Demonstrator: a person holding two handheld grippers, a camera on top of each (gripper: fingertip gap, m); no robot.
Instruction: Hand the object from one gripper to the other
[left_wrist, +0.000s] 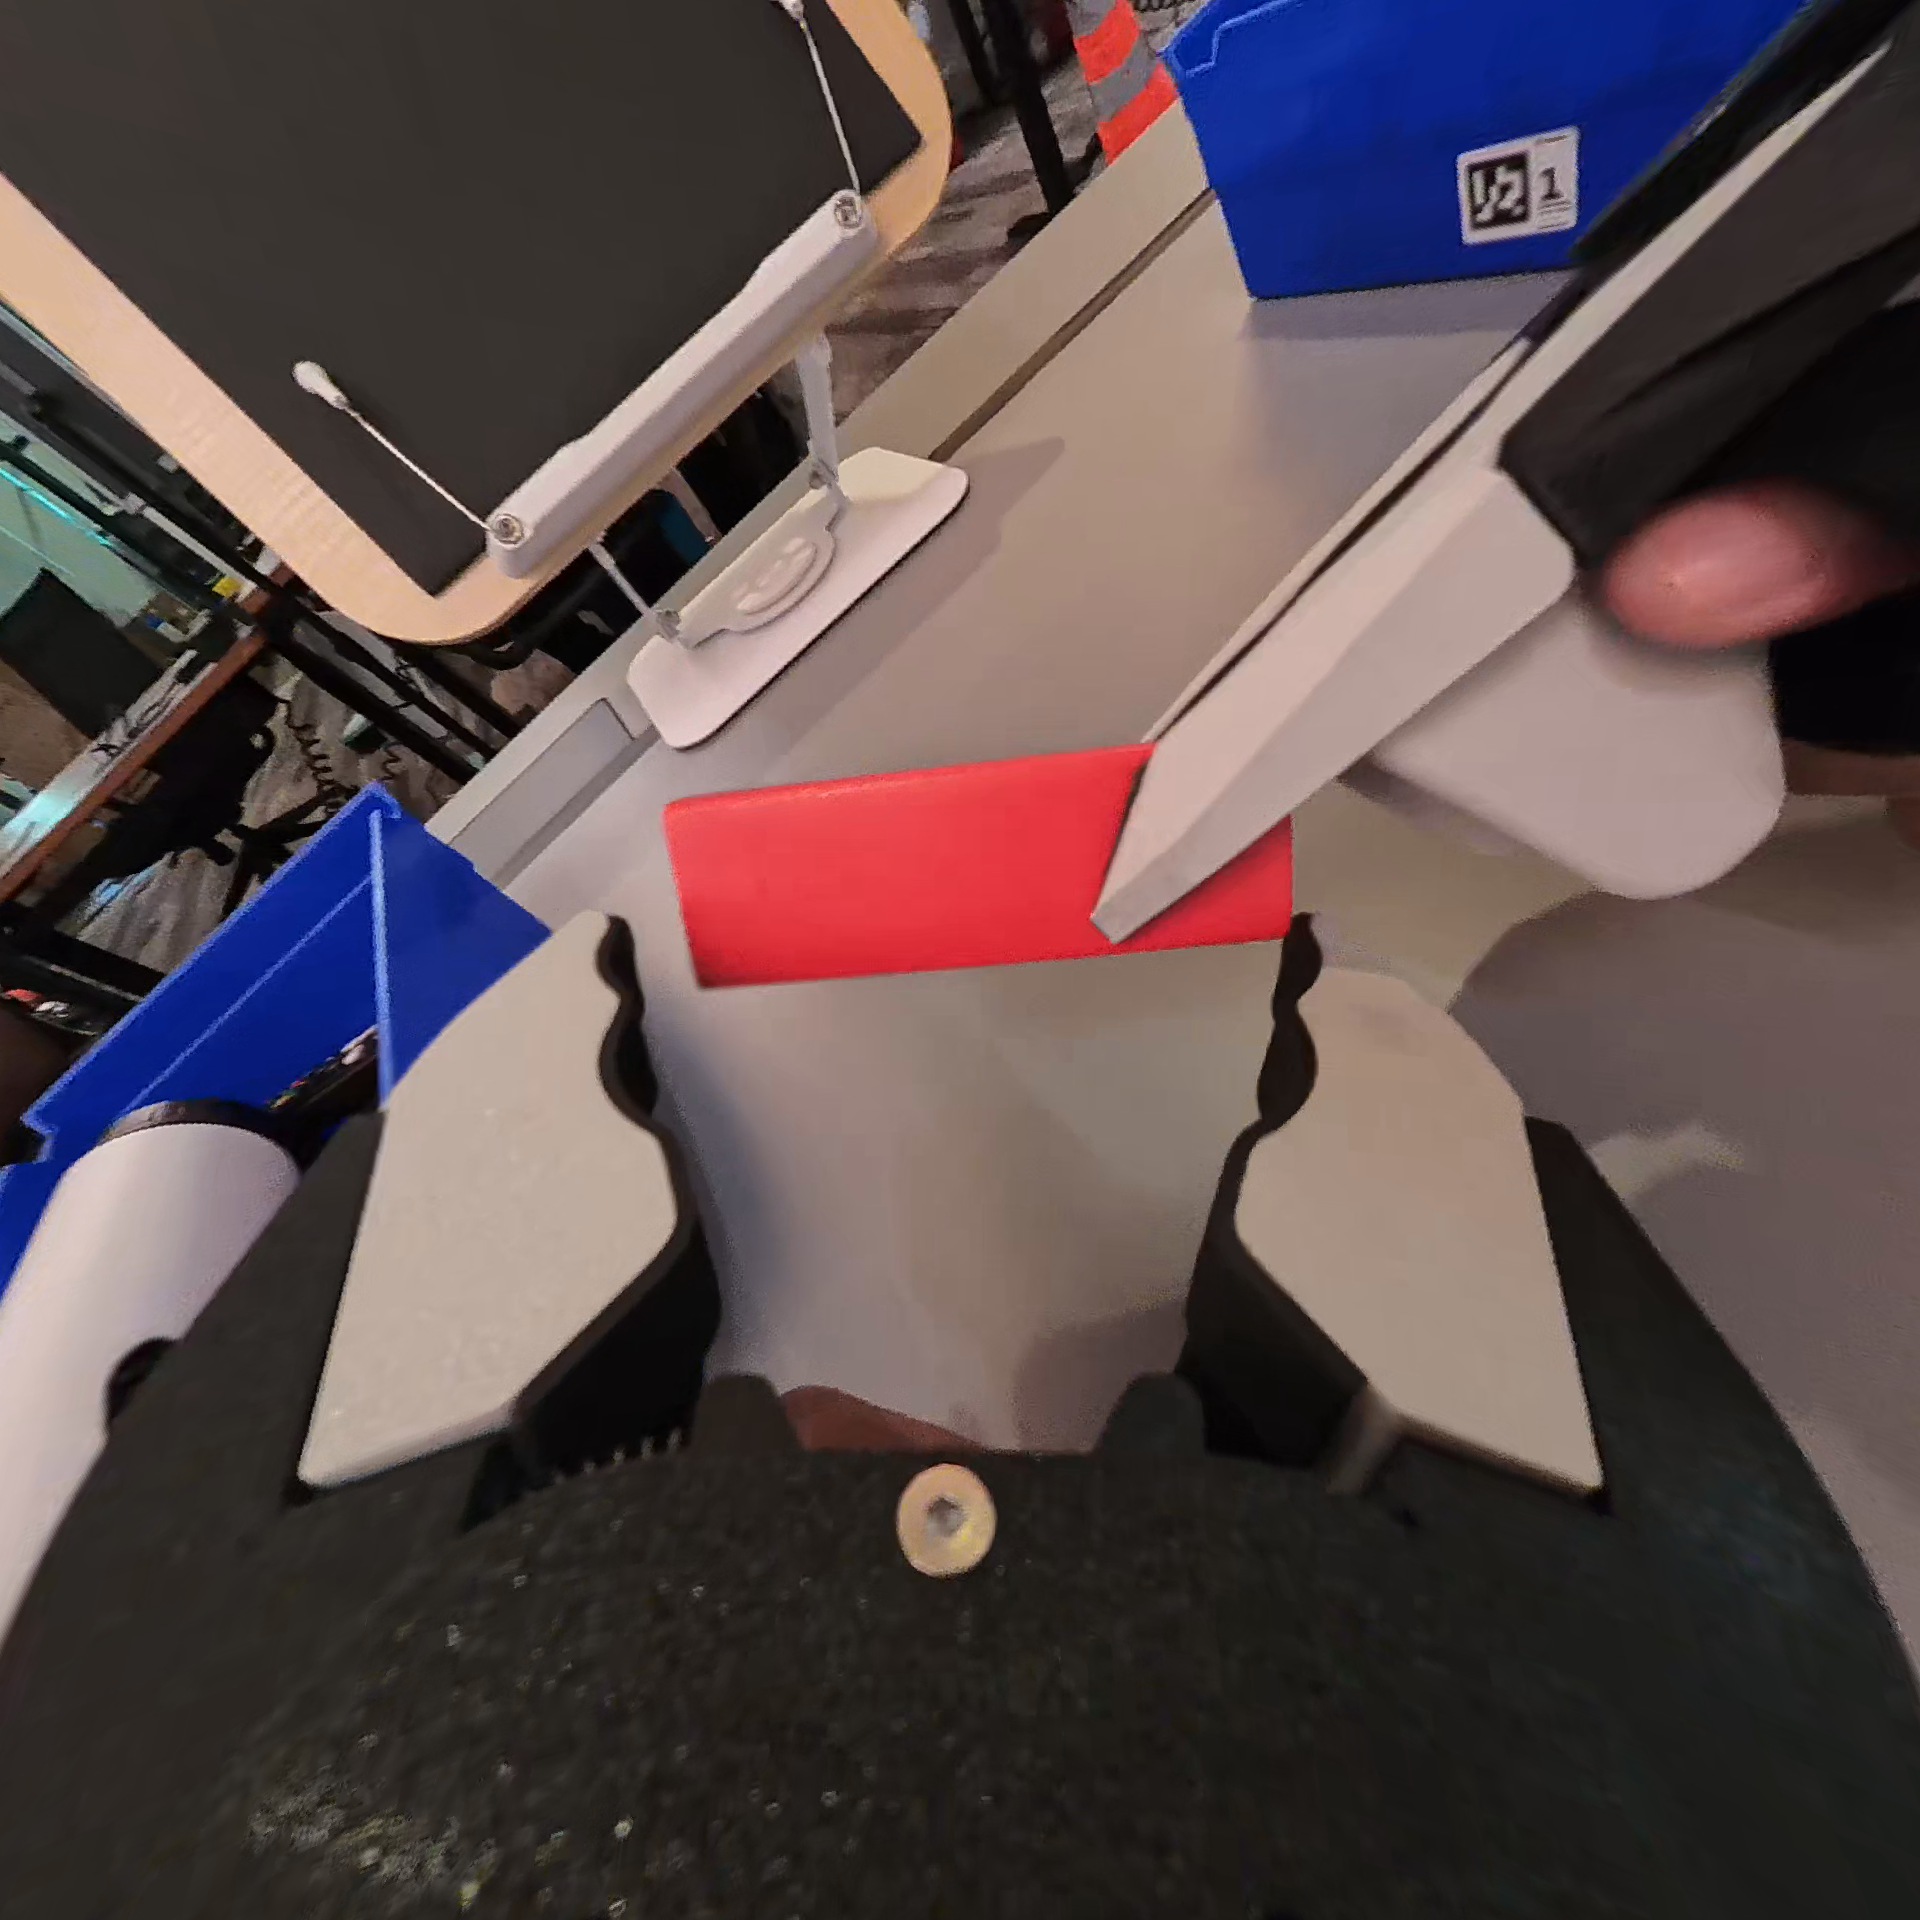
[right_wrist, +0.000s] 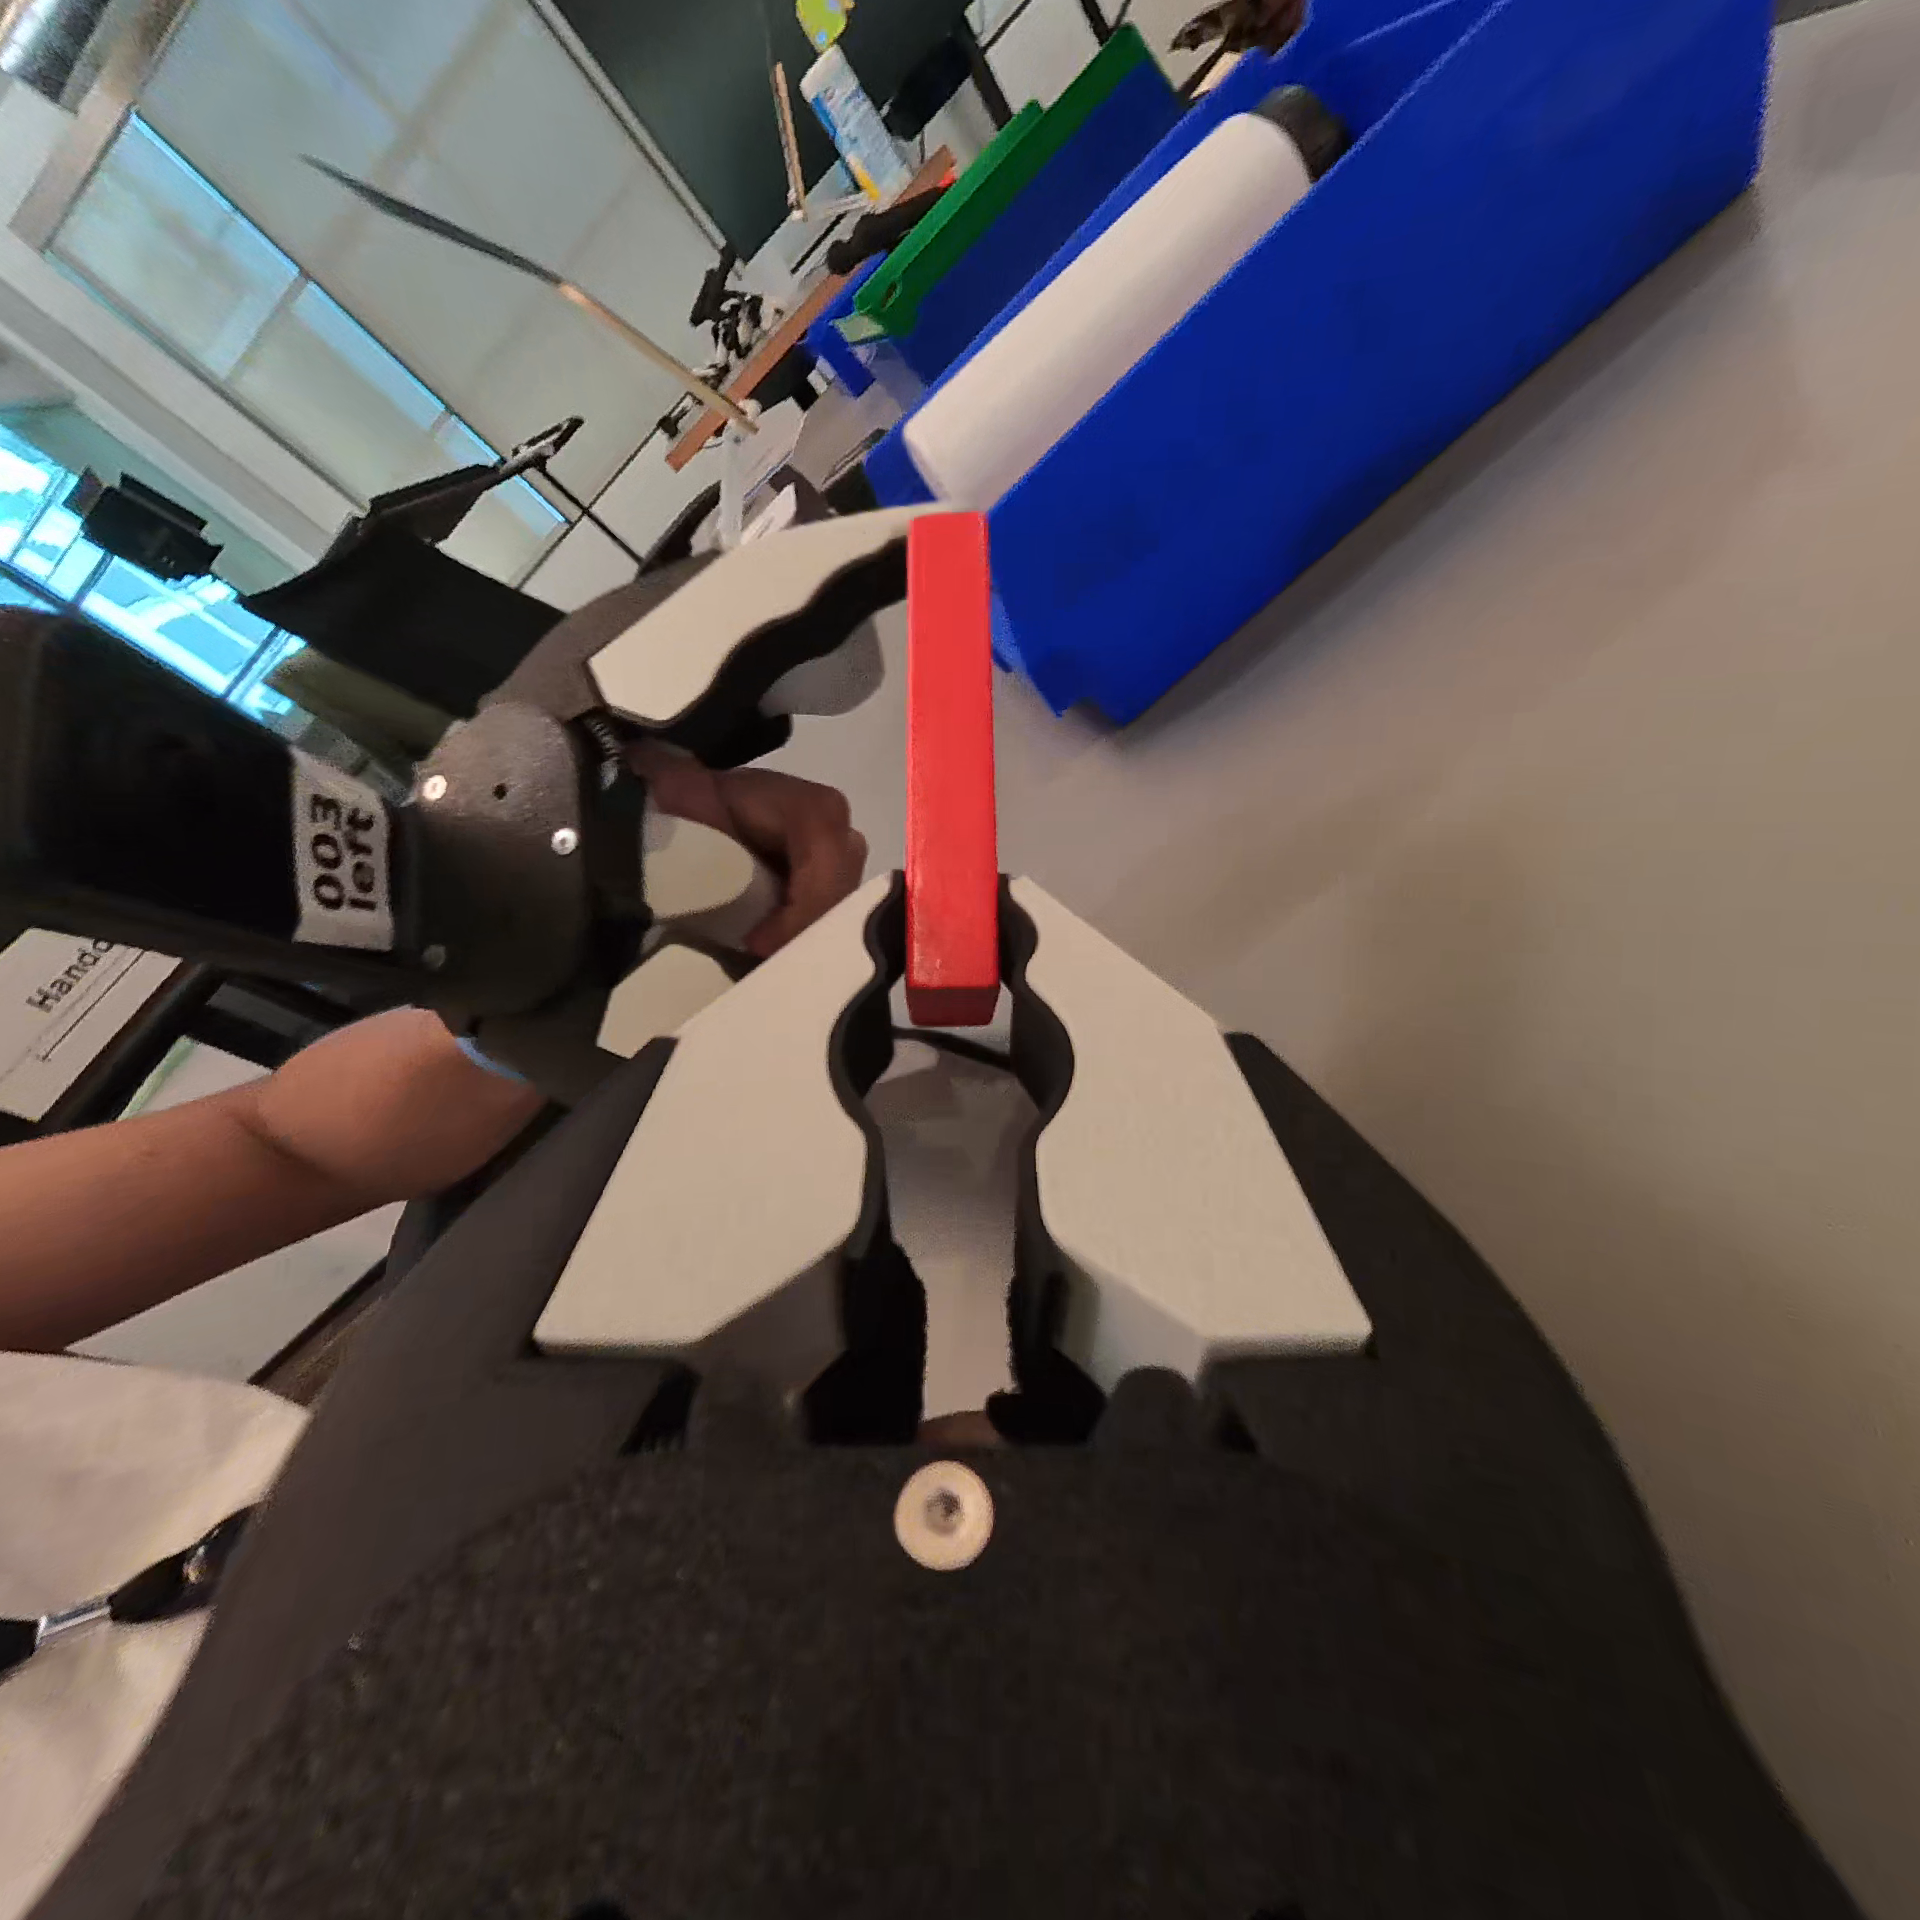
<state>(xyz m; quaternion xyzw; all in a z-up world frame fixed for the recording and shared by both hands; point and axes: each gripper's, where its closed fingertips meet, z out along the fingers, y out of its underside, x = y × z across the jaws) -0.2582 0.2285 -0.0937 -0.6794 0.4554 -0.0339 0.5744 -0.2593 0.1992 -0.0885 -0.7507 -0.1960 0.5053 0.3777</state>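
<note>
Closest in the right wrist view, the right gripper (right_wrist: 951, 951) is pinching one end of the red block (right_wrist: 948, 769) between its notched fingertips, jaws drawn in until they are pressing on both narrow faces; the rest of the block is standing out past the tips, in the air above the grey table (right_wrist: 1455, 935). Beyond it, the left gripper (left_wrist: 961, 971) is facing the block's broad side with its jaws spread wide and holding nothing, the block lying just ahead of their tips. The block is looking rigid, smooth-painted and probably light, so it is likely taking a firm pinch without damage, though its flat glossy faces may be slippery. The free end, well clear of the right fingertips, is looking like the sensible place to grasp. Farther off, a blue bin (right_wrist: 1351, 416) holding a white roll (right_wrist: 1101, 322) is sitting on the table.
</note>
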